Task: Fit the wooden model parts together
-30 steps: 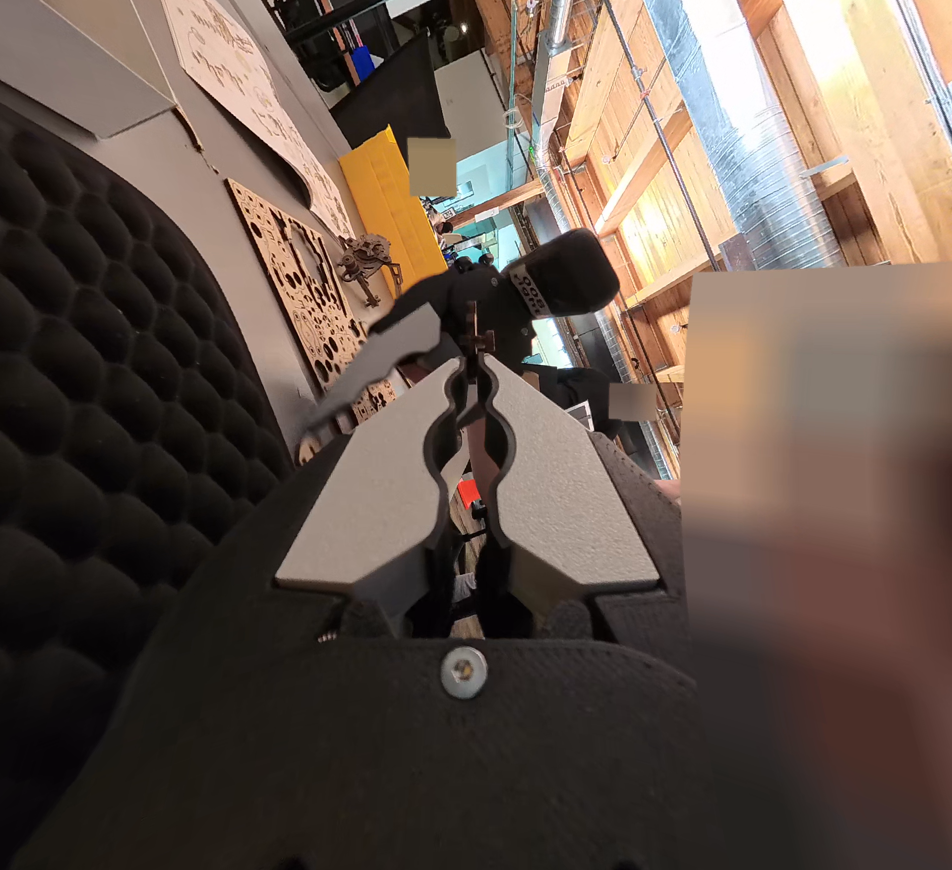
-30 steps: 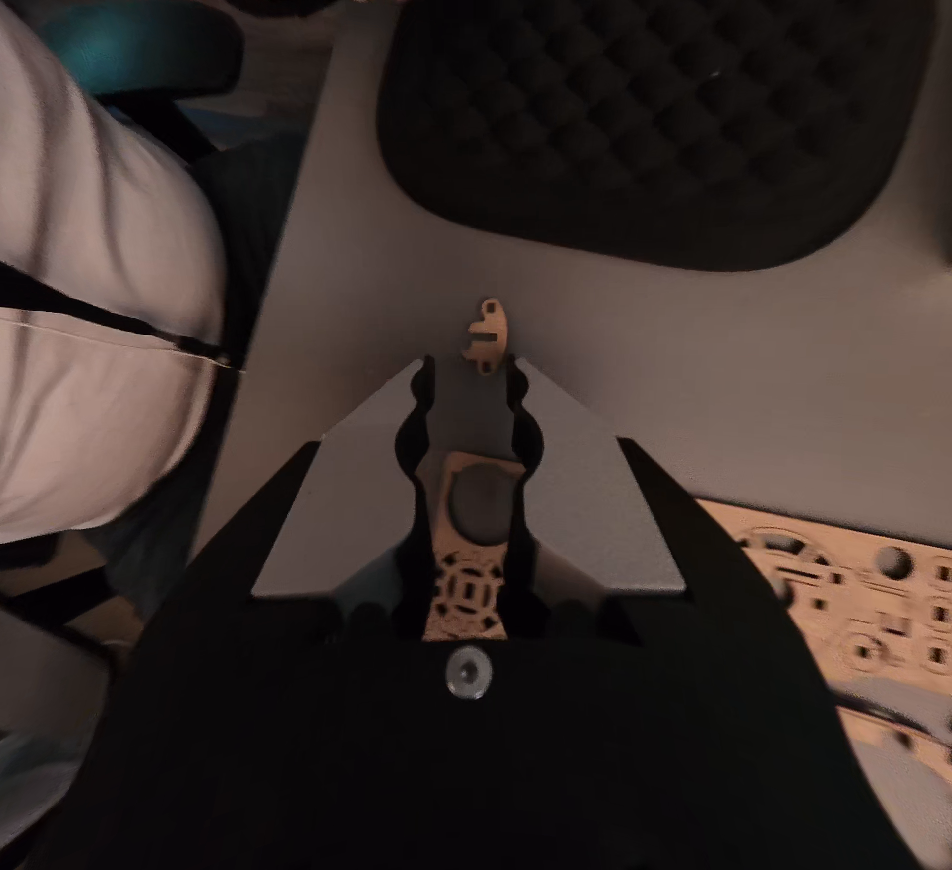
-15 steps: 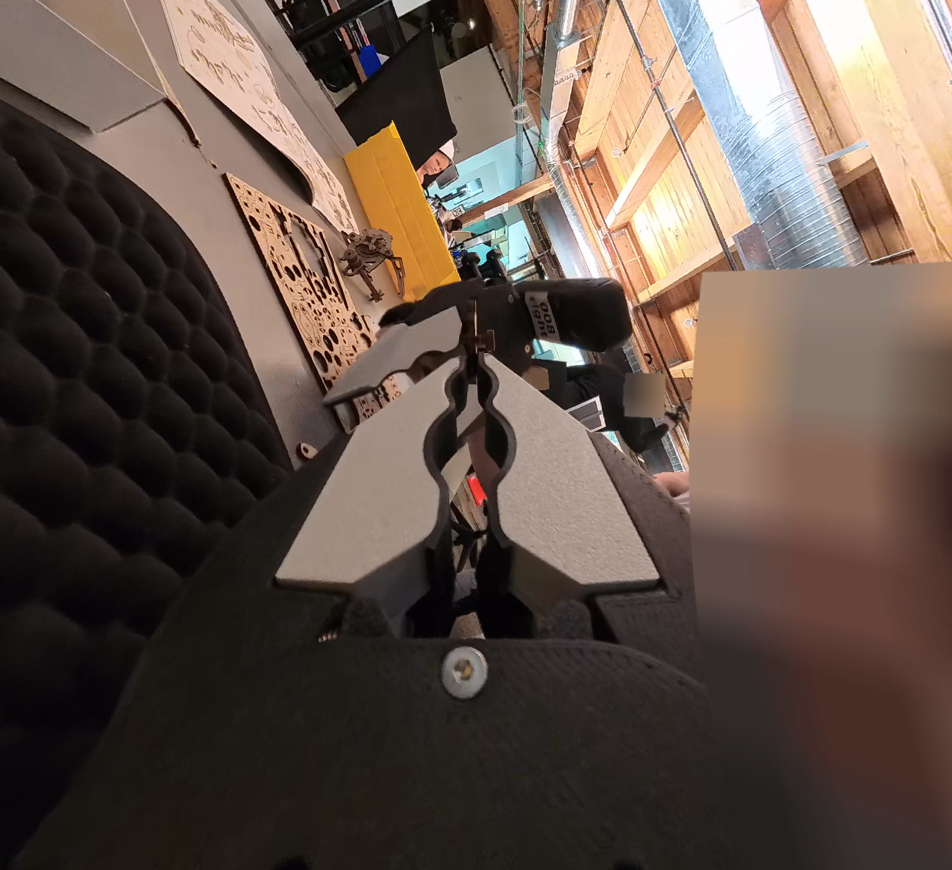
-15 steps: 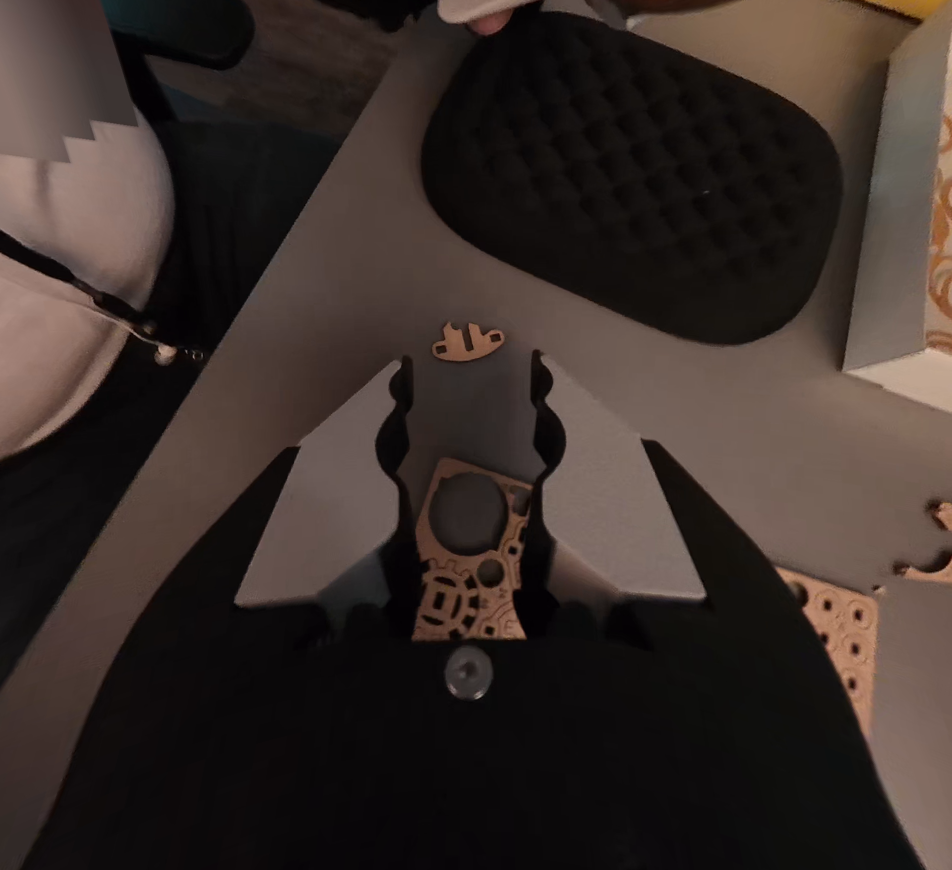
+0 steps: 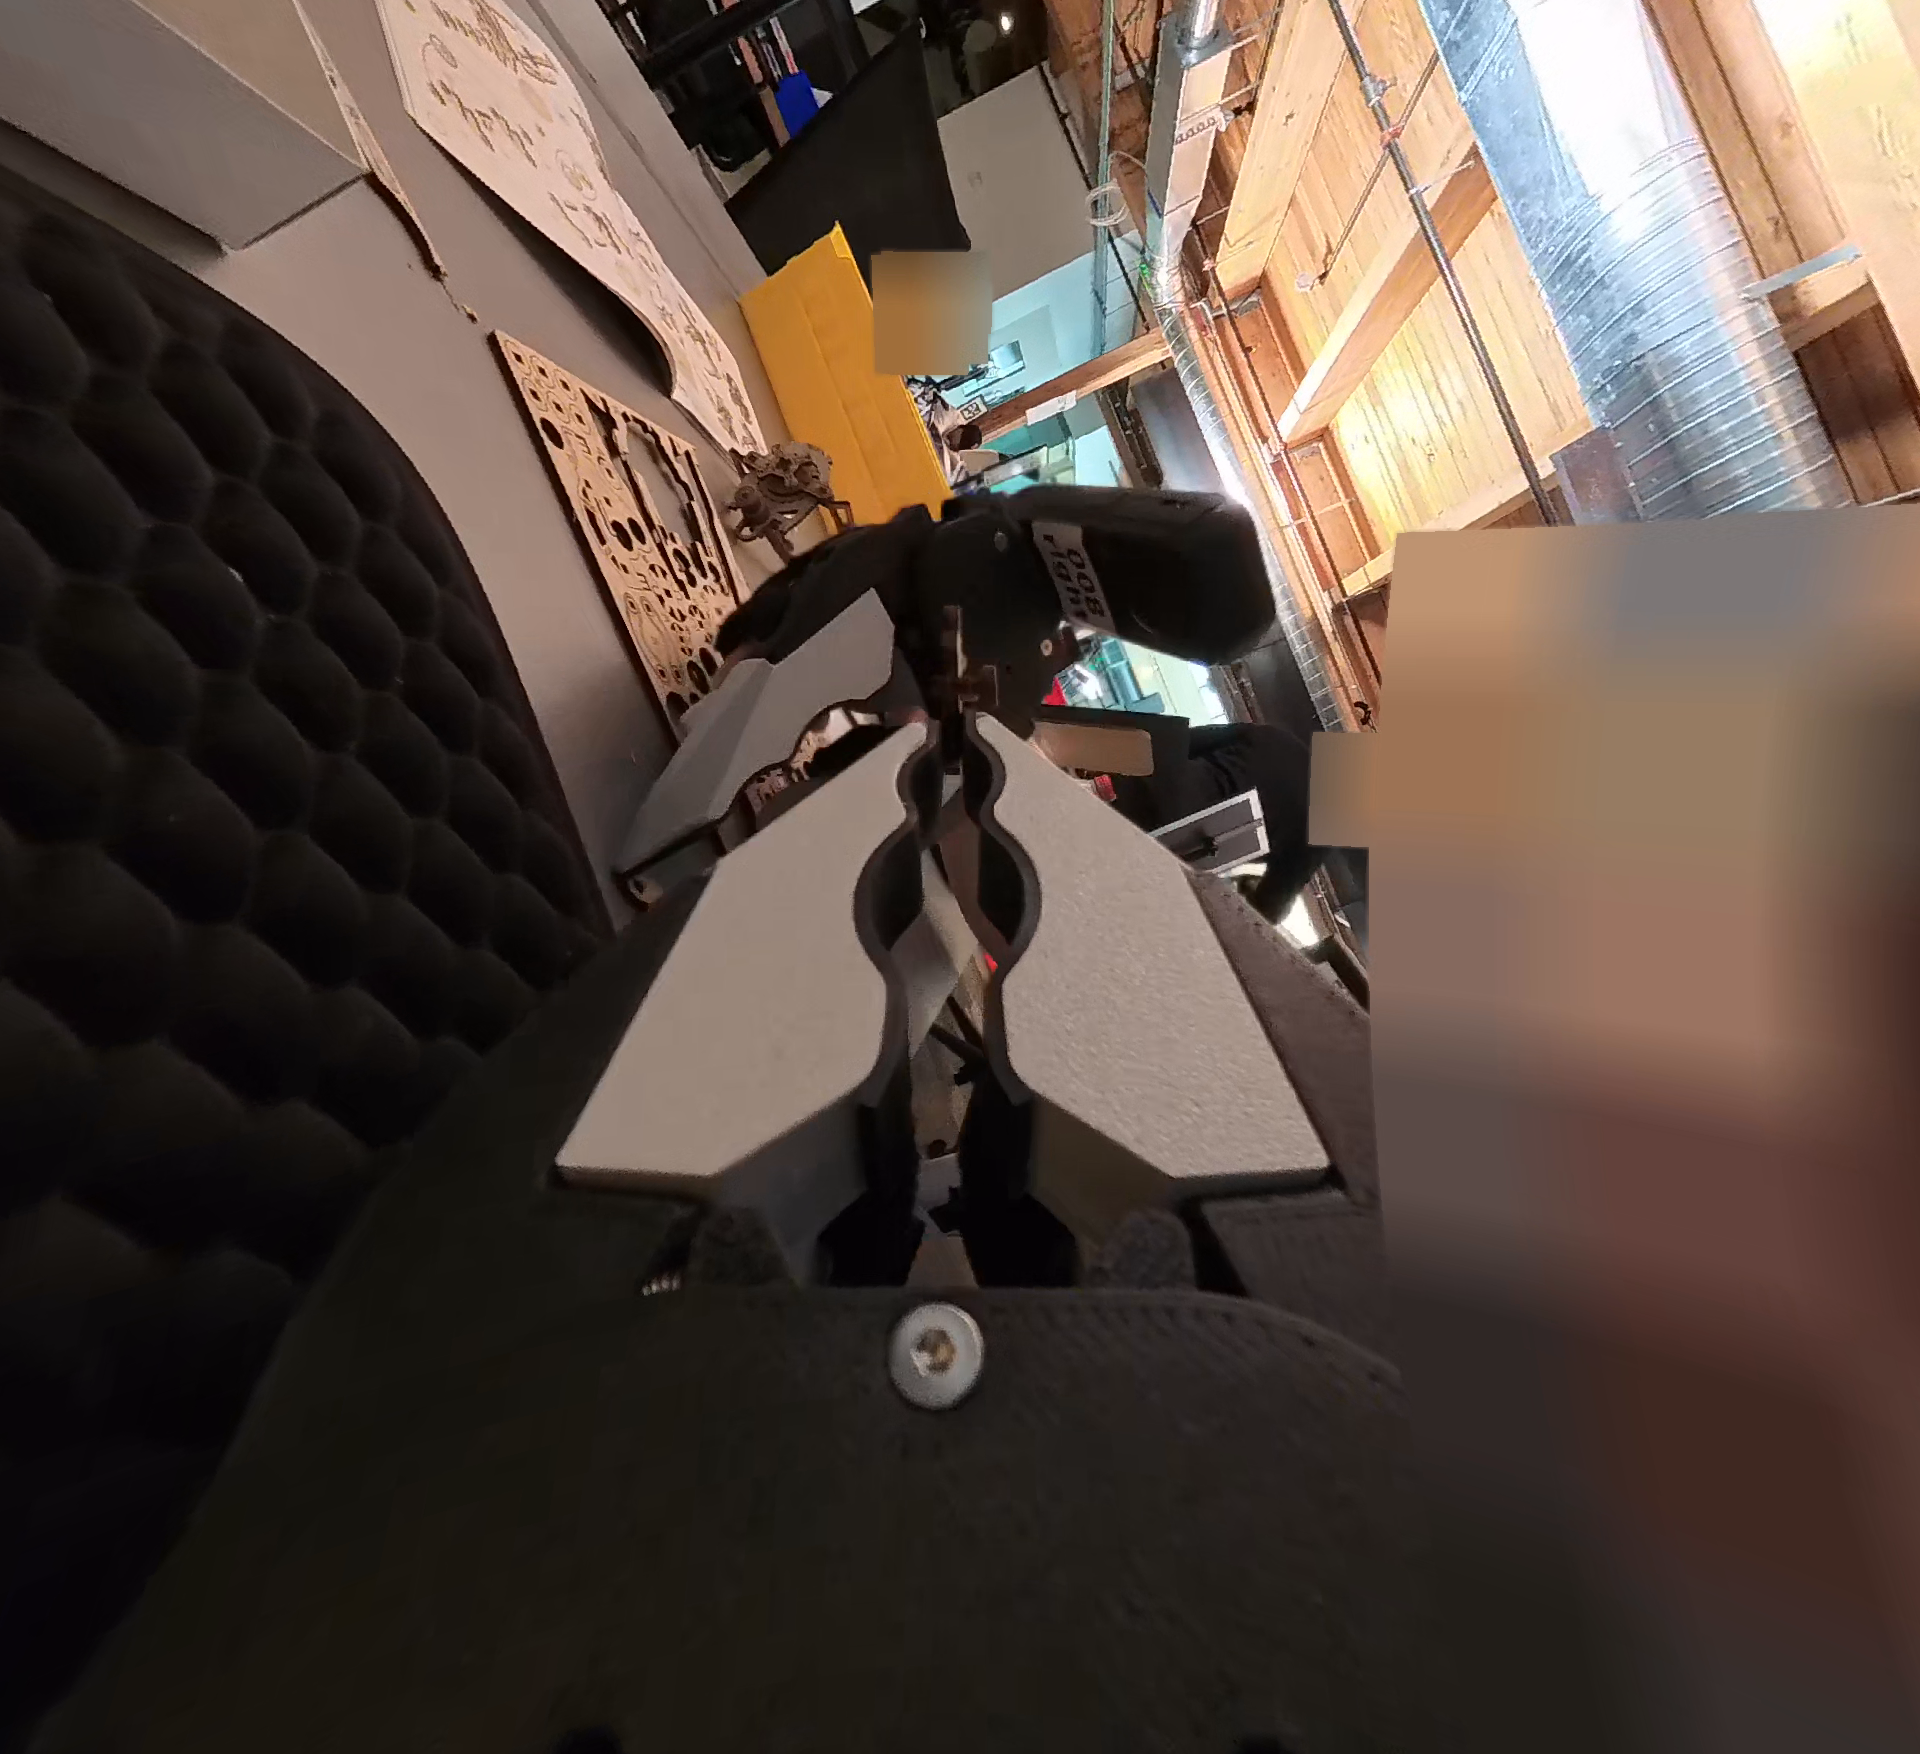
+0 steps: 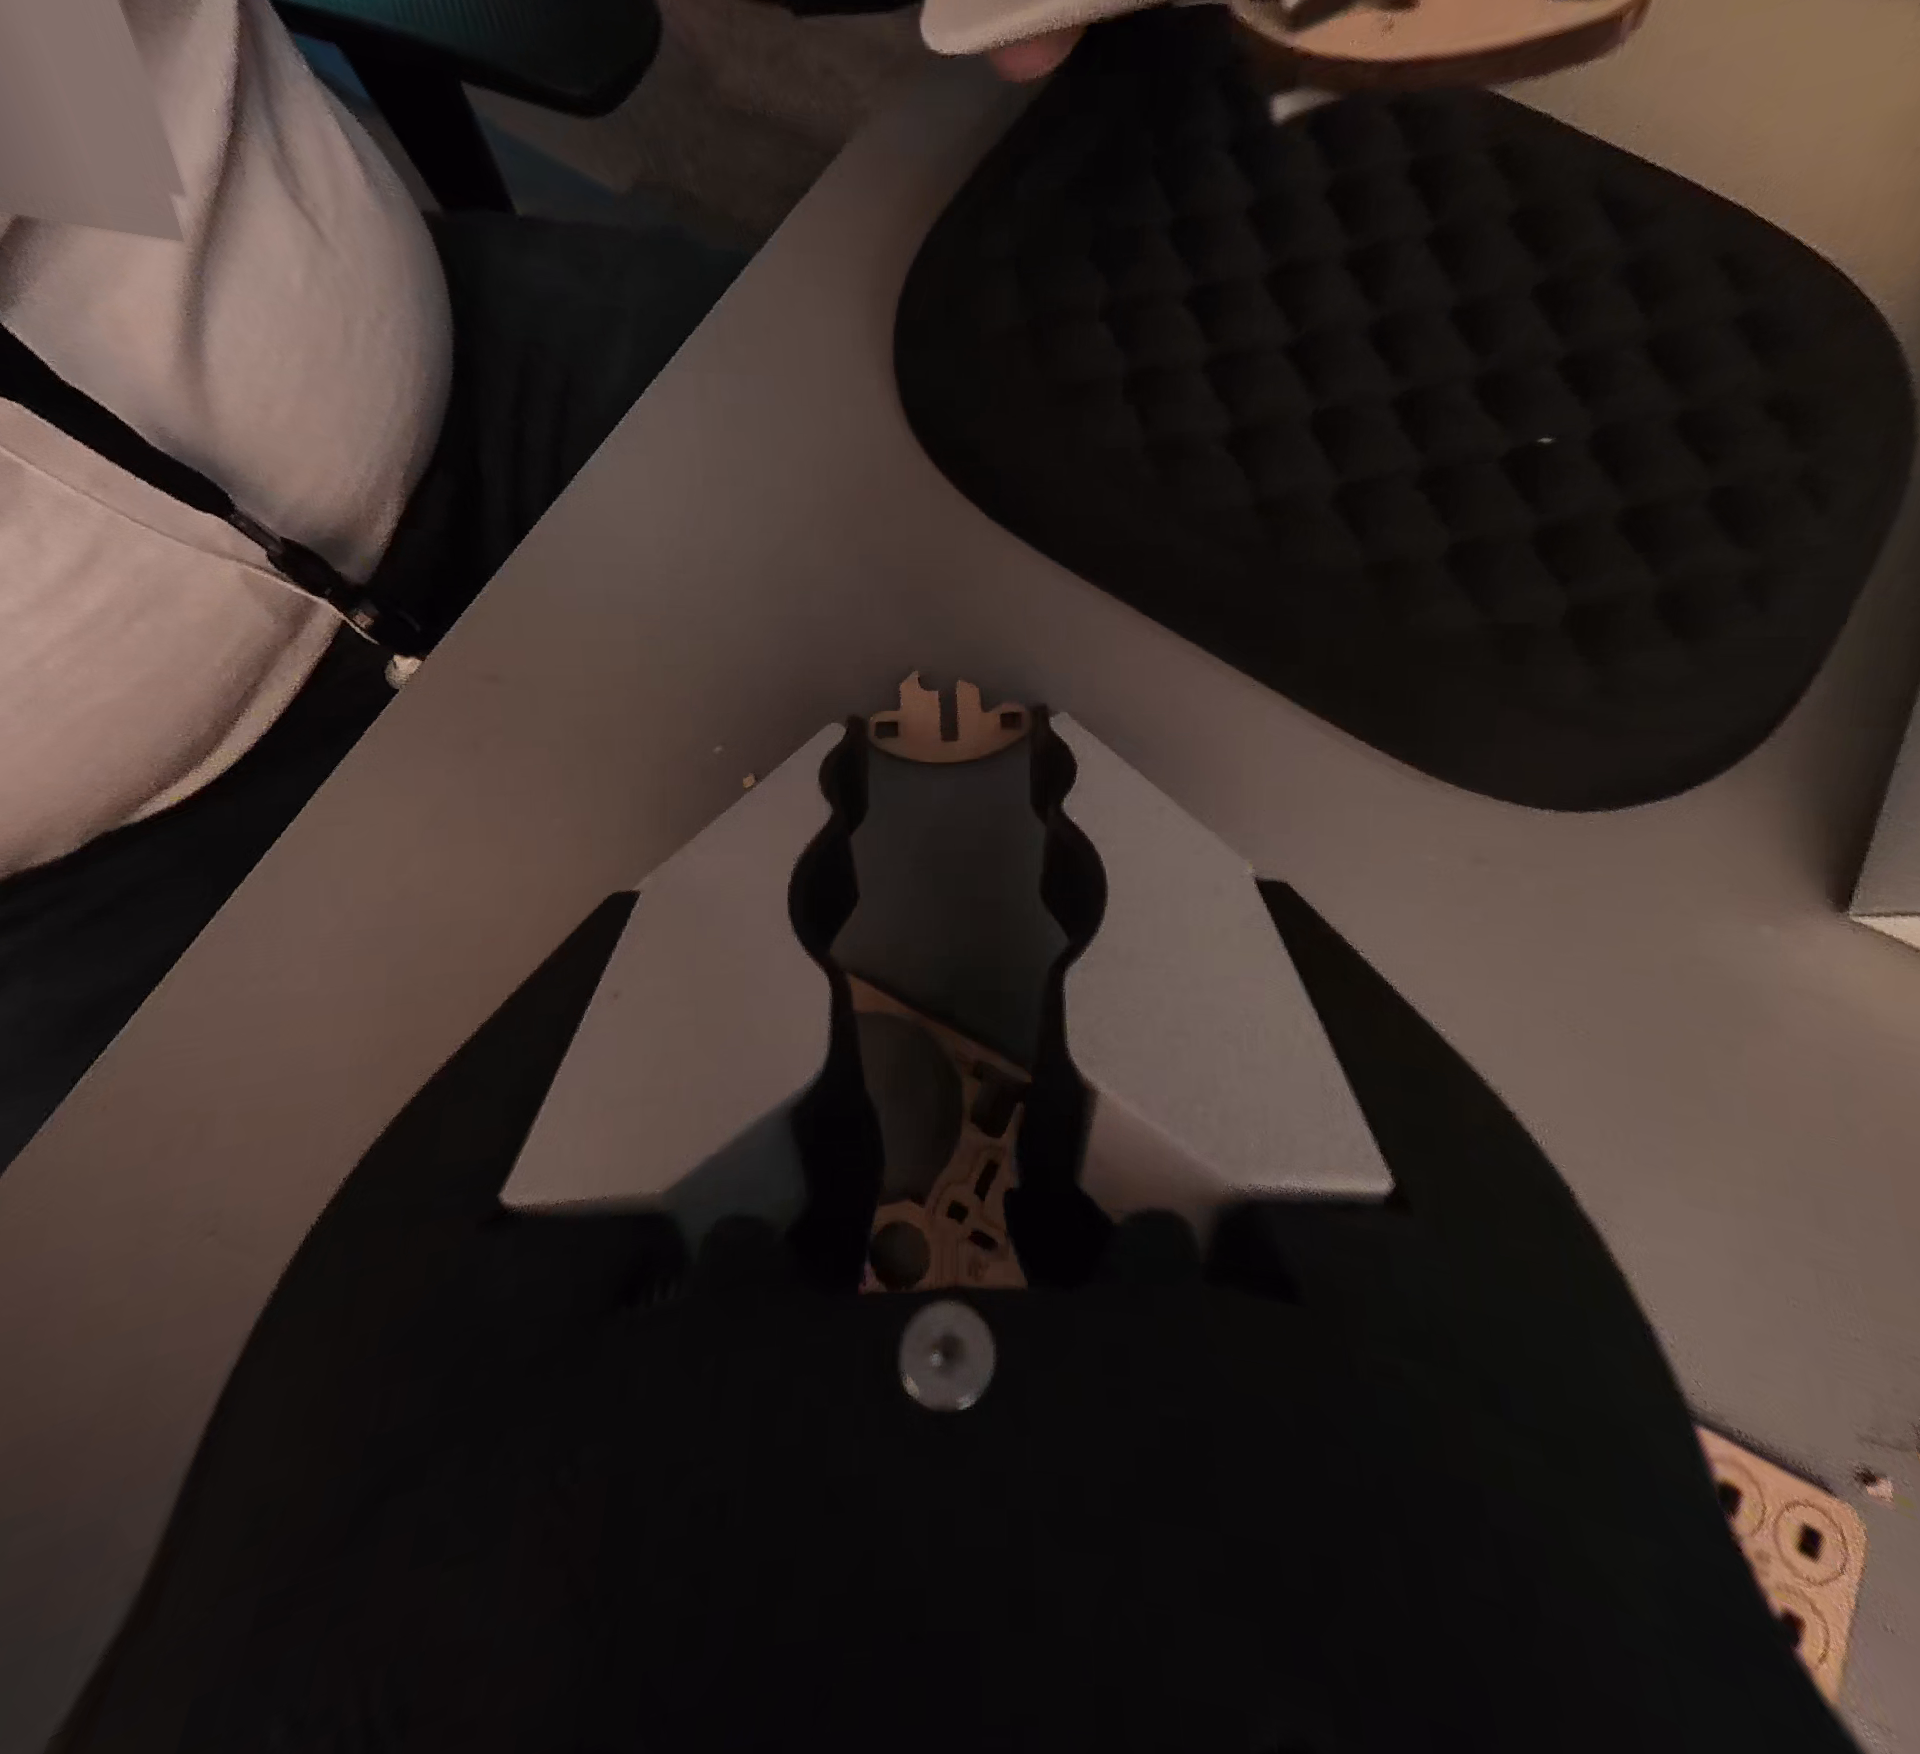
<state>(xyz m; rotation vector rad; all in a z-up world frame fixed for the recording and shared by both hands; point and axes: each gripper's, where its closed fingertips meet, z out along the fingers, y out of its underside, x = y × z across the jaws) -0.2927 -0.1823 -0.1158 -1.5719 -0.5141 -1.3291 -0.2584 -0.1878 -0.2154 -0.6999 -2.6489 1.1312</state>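
Since the earlier frames, the right gripper (image 6: pixel 951 728) has come down so its spread fingertips now flank the small wooden piece (image 6: pixel 948 719), which lies flat on the grey table (image 6: pixel 644 696) just beside the black foam pad (image 6: pixel 1434 457). Its jaws stand apart, with the piece at their tips. Off the table, the left gripper (image 5: pixel 951 733) is pressed together, pinching a thin wooden part (image 5: pixel 951 676) edge-on. A punched plywood sheet (image 5: pixel 634 520) lies beyond the pad.
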